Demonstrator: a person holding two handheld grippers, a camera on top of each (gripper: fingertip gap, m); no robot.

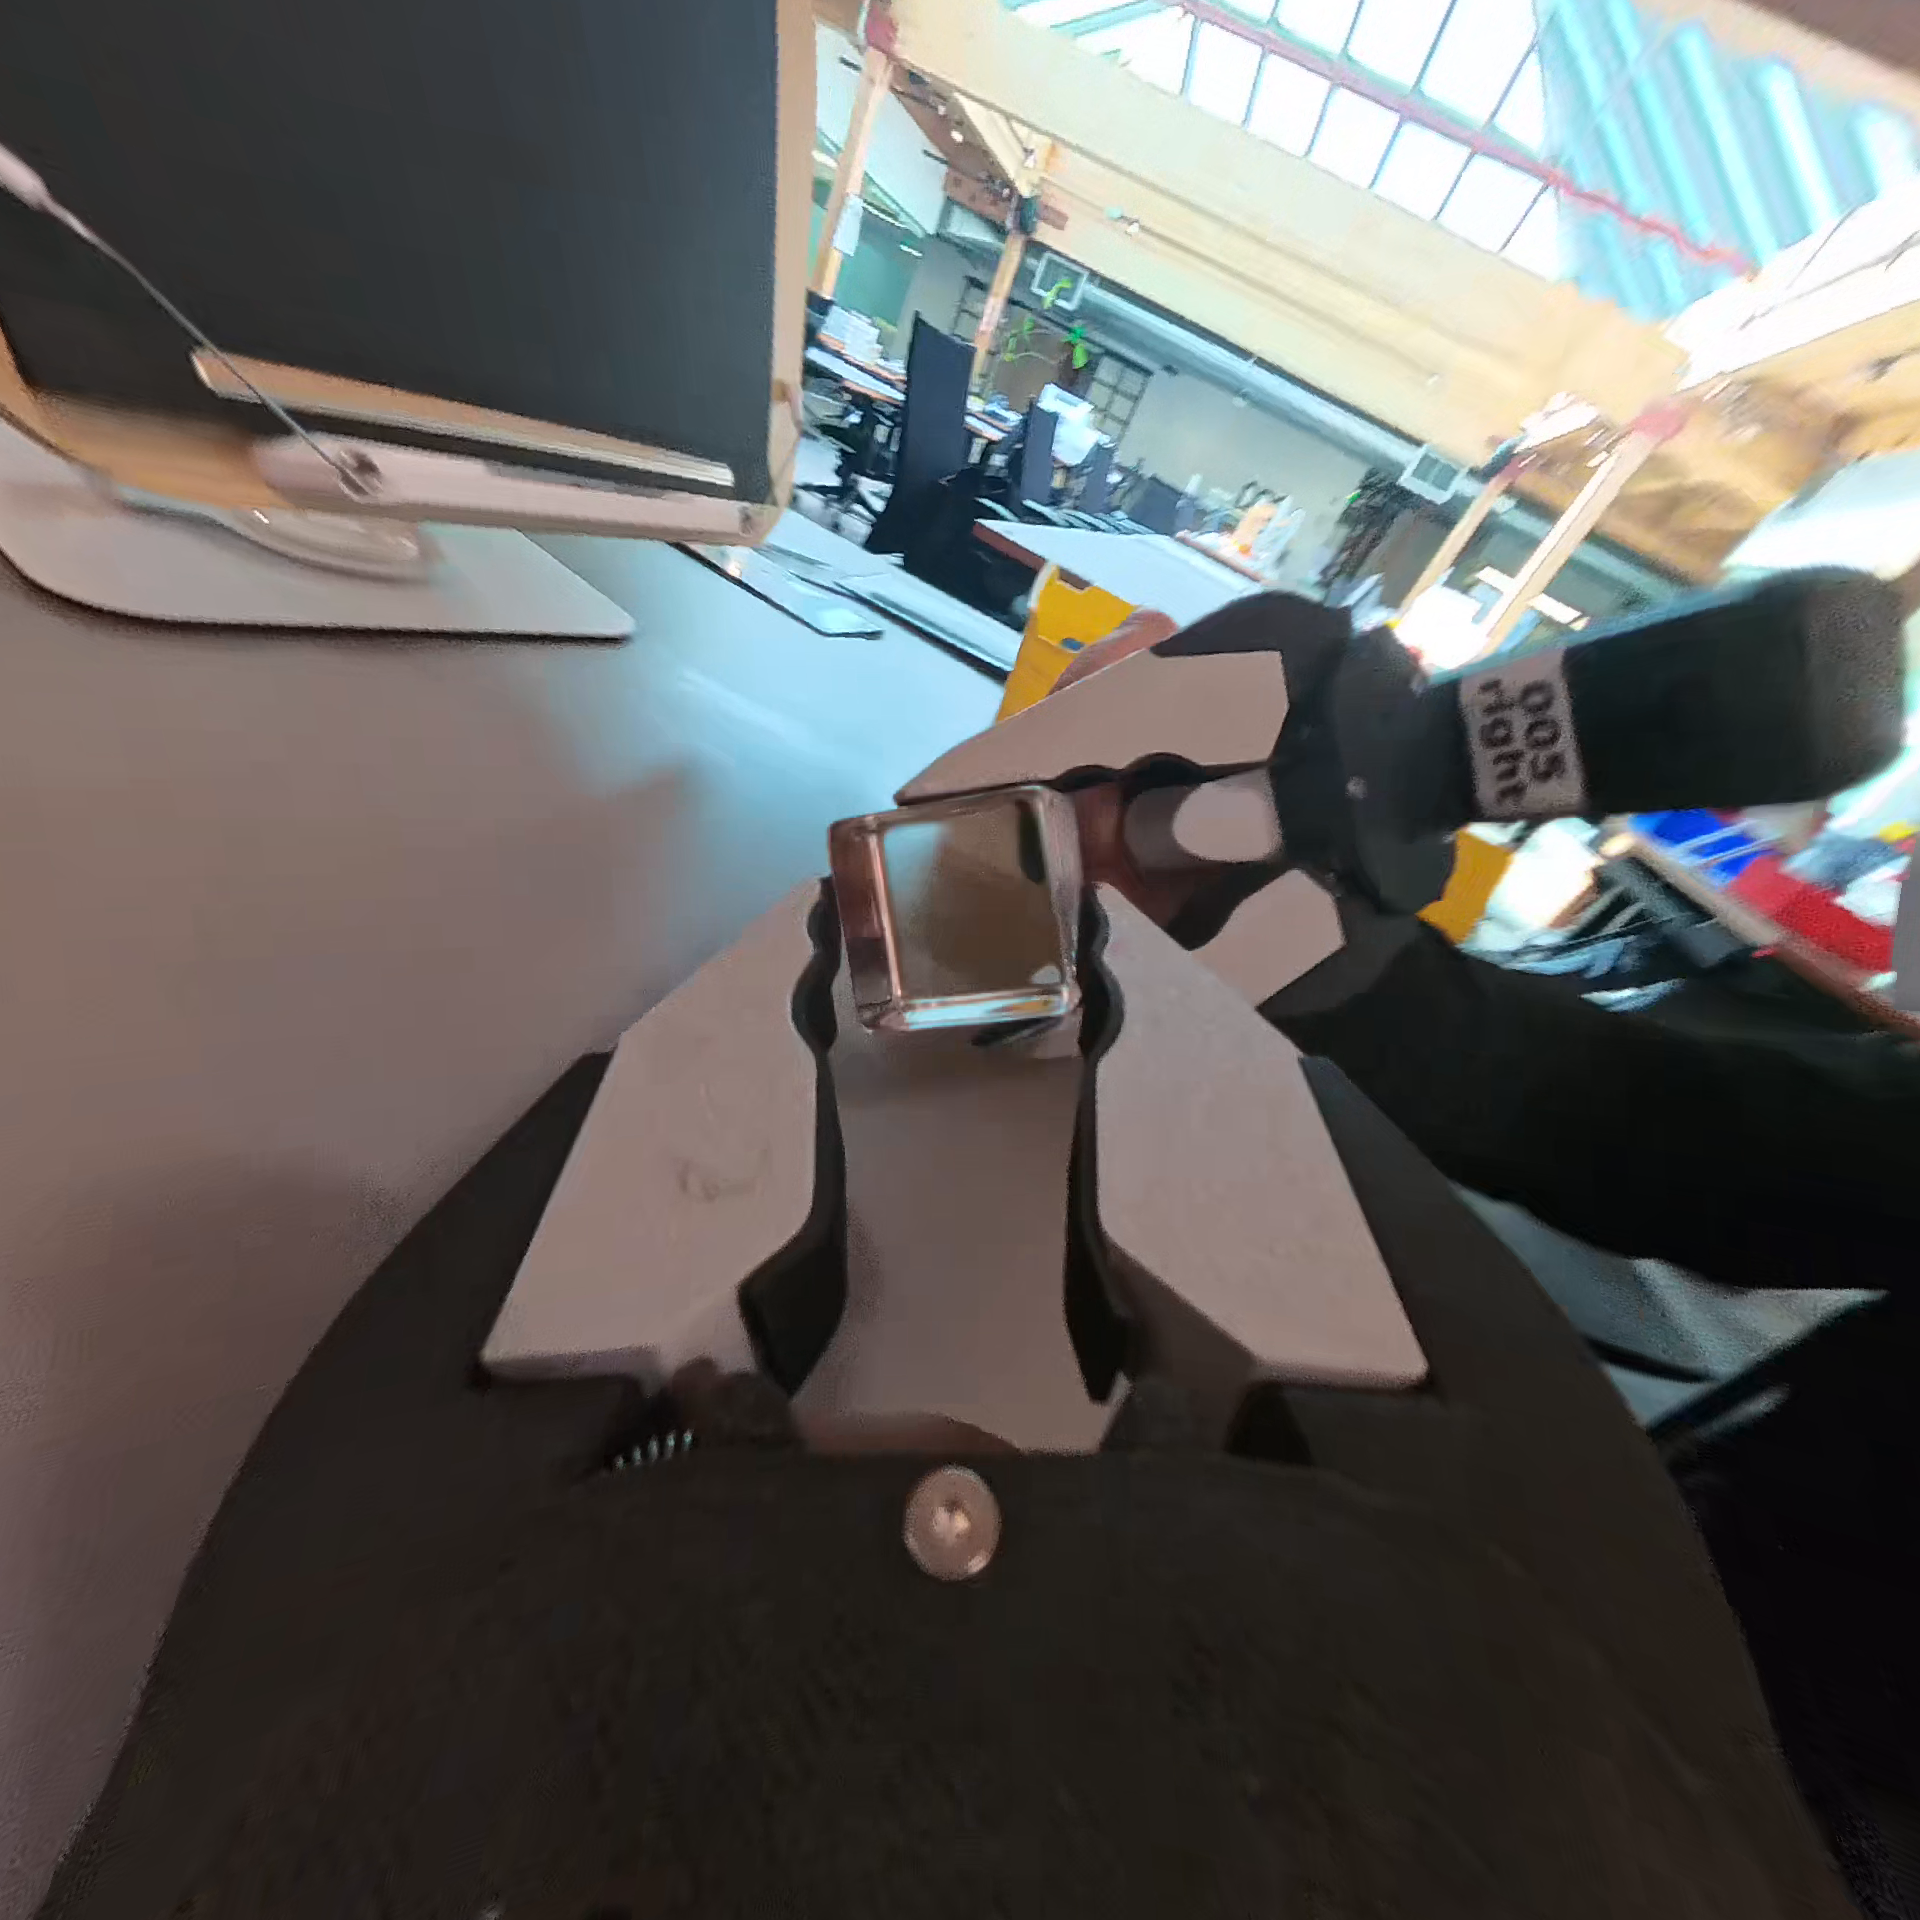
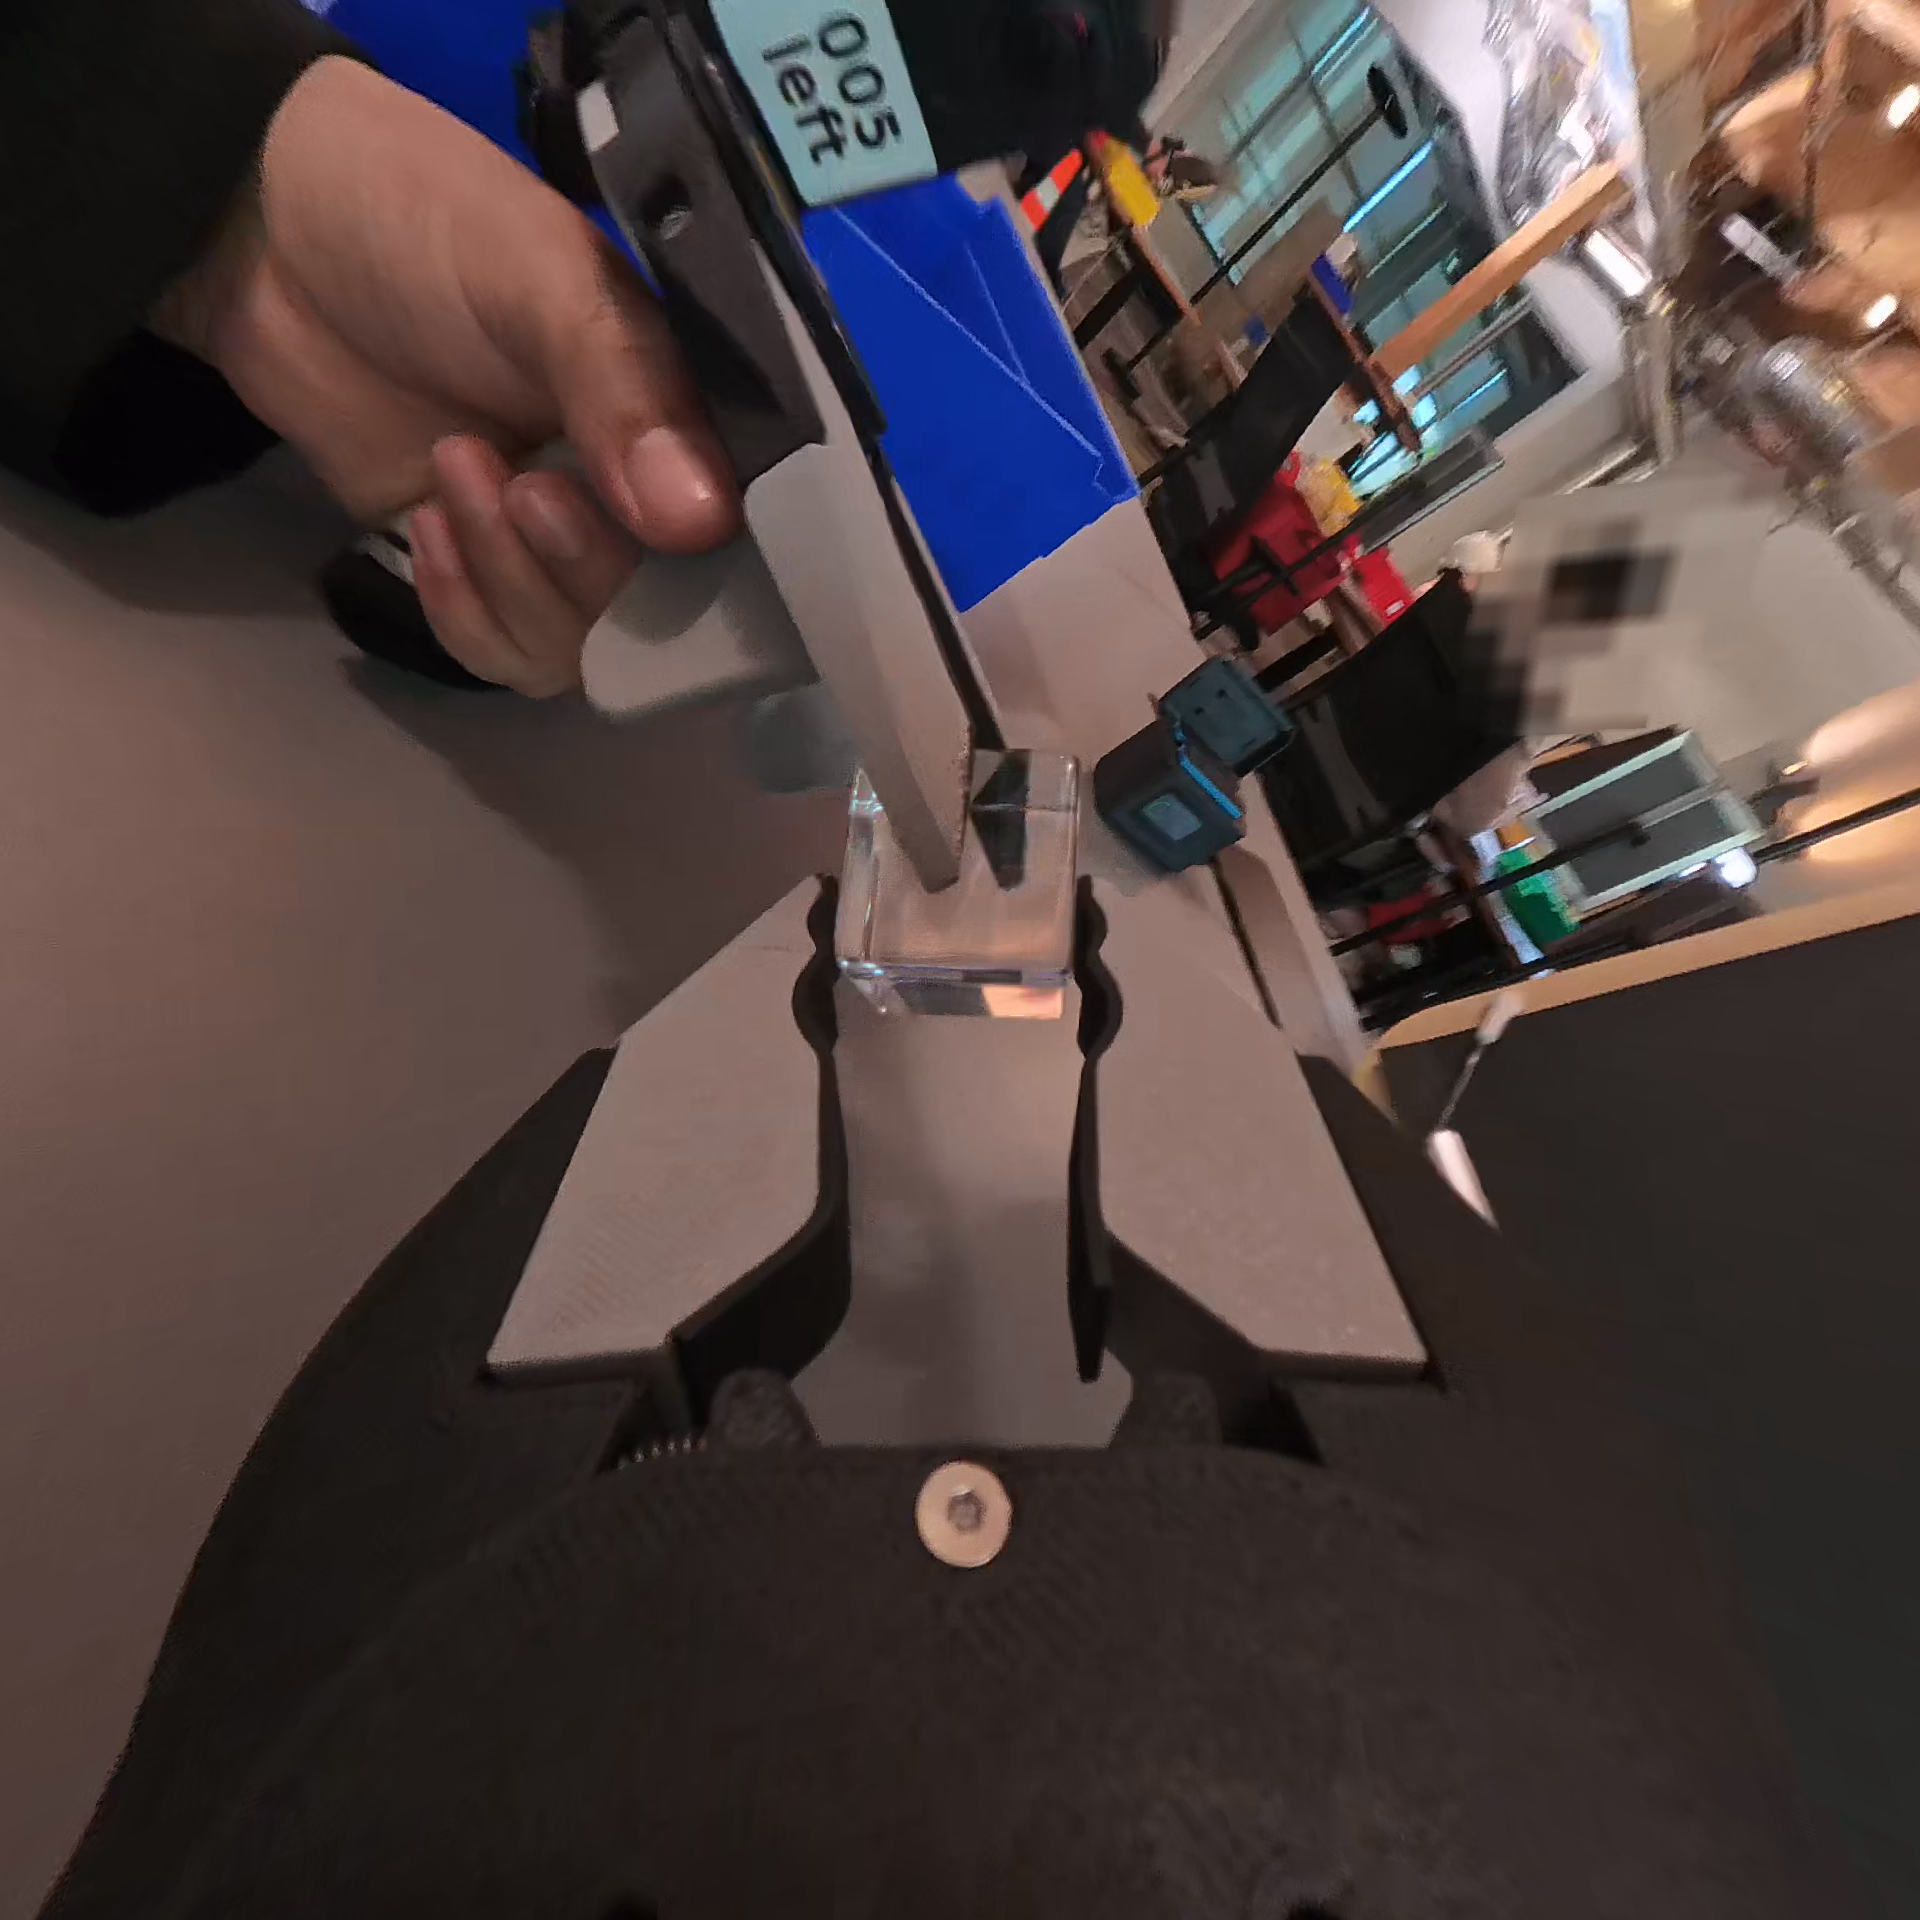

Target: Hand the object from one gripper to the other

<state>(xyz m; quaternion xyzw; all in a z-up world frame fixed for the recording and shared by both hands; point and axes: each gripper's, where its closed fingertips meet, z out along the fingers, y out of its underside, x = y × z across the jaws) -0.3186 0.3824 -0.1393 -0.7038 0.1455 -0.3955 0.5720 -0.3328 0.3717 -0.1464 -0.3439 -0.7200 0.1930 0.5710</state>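
Both grippers' jaws grasp clear cube (image 1: pixel 961 920) above grey table (image 1: pixel 312 883) (open workshop).

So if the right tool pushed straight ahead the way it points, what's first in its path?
The clear cube, already between its tips, with the left tool gripping the cube's far side. Beyond them lies the grey table; depth is unclear.

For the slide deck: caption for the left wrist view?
Clear cube held by both the left gripper and right gripper above a grey table.
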